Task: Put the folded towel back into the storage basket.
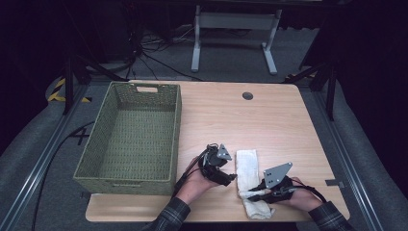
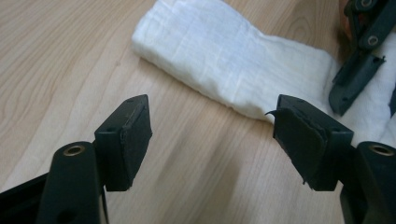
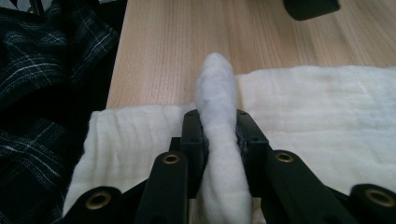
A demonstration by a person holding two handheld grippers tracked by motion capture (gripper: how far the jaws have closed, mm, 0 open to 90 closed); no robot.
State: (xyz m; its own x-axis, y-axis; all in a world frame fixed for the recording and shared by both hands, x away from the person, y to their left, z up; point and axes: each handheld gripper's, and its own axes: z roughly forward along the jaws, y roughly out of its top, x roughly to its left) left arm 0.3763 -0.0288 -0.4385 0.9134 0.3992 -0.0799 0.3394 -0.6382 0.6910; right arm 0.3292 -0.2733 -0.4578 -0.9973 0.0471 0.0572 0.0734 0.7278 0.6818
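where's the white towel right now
In the high view the white towel lies near the table's front edge, right of the green basket, between both tools, the right tool pinching a fold.

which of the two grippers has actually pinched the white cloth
The right gripper: its jaws squeeze a raised fold of the white cloth. The left gripper stands open beside it, over bare table.

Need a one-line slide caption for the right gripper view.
Right gripper pinches a raised fold of white towel on the wooden table.
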